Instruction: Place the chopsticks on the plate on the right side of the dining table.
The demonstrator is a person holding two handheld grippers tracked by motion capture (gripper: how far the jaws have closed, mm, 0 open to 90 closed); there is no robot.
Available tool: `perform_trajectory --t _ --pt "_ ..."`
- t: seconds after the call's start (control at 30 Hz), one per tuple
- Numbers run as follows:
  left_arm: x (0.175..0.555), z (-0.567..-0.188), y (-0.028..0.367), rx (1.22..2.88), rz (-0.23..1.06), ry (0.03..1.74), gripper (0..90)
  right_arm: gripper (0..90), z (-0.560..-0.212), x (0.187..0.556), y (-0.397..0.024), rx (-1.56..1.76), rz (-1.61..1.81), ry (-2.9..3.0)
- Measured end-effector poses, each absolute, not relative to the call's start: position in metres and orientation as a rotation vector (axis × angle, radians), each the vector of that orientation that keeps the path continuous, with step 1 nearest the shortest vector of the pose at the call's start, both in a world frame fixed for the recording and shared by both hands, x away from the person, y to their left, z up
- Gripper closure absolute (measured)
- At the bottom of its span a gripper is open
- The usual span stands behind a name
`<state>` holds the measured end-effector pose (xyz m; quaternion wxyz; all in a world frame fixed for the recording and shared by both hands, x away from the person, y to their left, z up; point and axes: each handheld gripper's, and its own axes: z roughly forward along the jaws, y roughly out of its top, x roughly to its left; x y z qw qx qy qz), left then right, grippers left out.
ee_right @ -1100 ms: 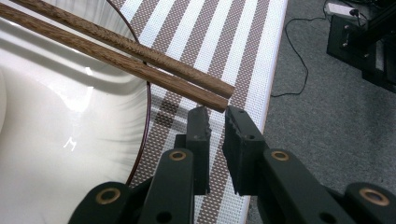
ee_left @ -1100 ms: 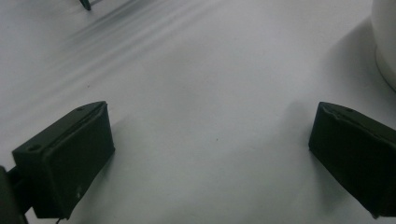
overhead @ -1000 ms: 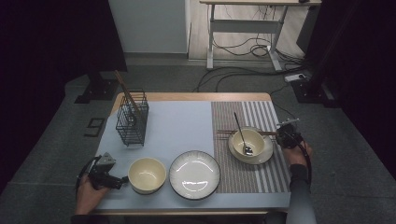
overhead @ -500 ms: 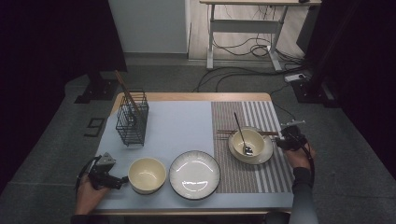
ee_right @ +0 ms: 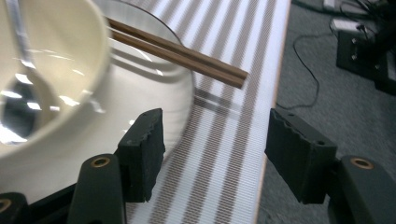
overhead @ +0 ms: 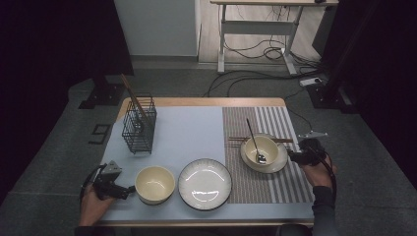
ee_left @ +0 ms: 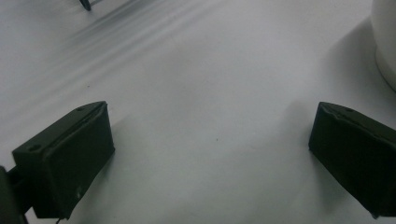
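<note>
The right hand-held gripper (ee_right: 212, 154), jaws just spreading with nothing between them, sits by the worktop's right edge beside the plate (overhead: 280, 160) bearing the bowl (overhead: 263, 147); the left hand-held gripper (ee_left: 210, 158) gapes empty near the front-left corner

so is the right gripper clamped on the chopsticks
No, the right gripper has its jaws apart over the striped mat, and the chopsticks lie farther off across the plate's rim, untouched.

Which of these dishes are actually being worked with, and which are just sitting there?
In use: right gripper, open beside the plate bearing the bowl, spoon and chopsticks.
Lying about: wire basket, striped plate, empty bowl.
</note>
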<state>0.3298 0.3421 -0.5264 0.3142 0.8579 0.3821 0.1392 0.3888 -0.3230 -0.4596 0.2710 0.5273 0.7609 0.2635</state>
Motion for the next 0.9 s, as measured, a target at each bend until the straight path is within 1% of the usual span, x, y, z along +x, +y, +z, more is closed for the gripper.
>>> perform_trajectory --t 0.17,0.4,0.47,0.67,0.9 --pt "0.330 -0.526 0.342 2.261 0.367 1.008 0.0 38.0 -0.450 0.383 -0.311 1.392 0.774 2.042" --pt "0.330 -0.526 0.342 2.261 0.367 1.008 0.0 40.1 -0.442 0.387 -0.293 1.419 0.914 2.060" --pt "0.330 -0.526 0.342 2.261 0.366 1.008 0.0 42.8 -0.441 0.389 -0.287 1.416 0.945 2.069" --pt "0.330 -0.526 0.342 2.261 0.366 1.007 0.0 50.6 -0.449 0.399 -0.265 1.396 0.799 2.122" --pt "0.330 -0.526 0.342 2.261 0.366 1.007 0.0 65.1 -0.459 0.405 -0.268 1.427 0.770 2.124"
